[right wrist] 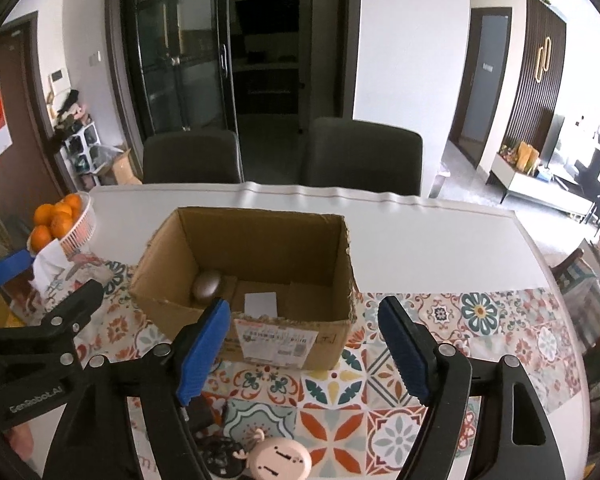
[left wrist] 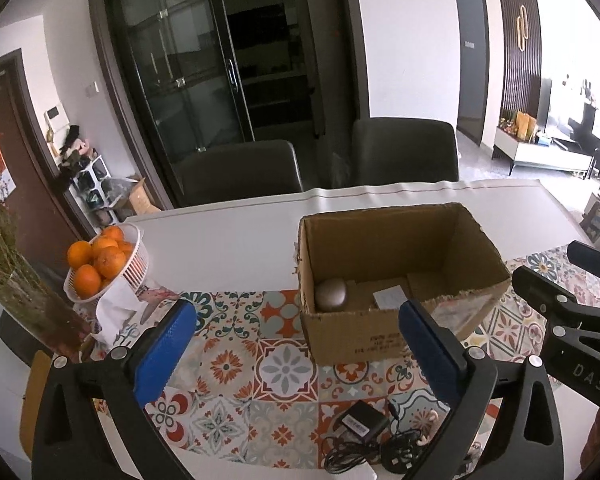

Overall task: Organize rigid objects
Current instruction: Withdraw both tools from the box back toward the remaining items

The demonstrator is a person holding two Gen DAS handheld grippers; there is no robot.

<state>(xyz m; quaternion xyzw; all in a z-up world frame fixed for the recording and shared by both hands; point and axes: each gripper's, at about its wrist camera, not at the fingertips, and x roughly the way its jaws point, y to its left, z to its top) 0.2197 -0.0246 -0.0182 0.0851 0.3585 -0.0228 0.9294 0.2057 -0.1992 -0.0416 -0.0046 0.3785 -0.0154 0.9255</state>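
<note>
An open cardboard box (left wrist: 352, 340) (right wrist: 284, 344) stands on the patterned tablecloth (left wrist: 236, 364). Inside it lie a rounded grey-bronze object (left wrist: 331, 295) (right wrist: 207, 285) and a white card (left wrist: 390, 298) (right wrist: 260, 304). My left gripper (left wrist: 300, 354) hovers in front of the box, jaws wide open, nothing between them. My right gripper (right wrist: 304, 344) also stands open and empty before the box. A black power adapter with coiled cable (left wrist: 364, 426) (right wrist: 216, 450) lies near the front edge. A round pink toy face (right wrist: 278, 460) sits beside it.
A white basket of oranges (left wrist: 104, 264) (right wrist: 60, 220) and a tissue pack (left wrist: 116, 312) stand at the left, with a vase of dried stems (left wrist: 16, 280) beyond. Two dark chairs (left wrist: 240, 172) (right wrist: 360, 156) line the table's far side.
</note>
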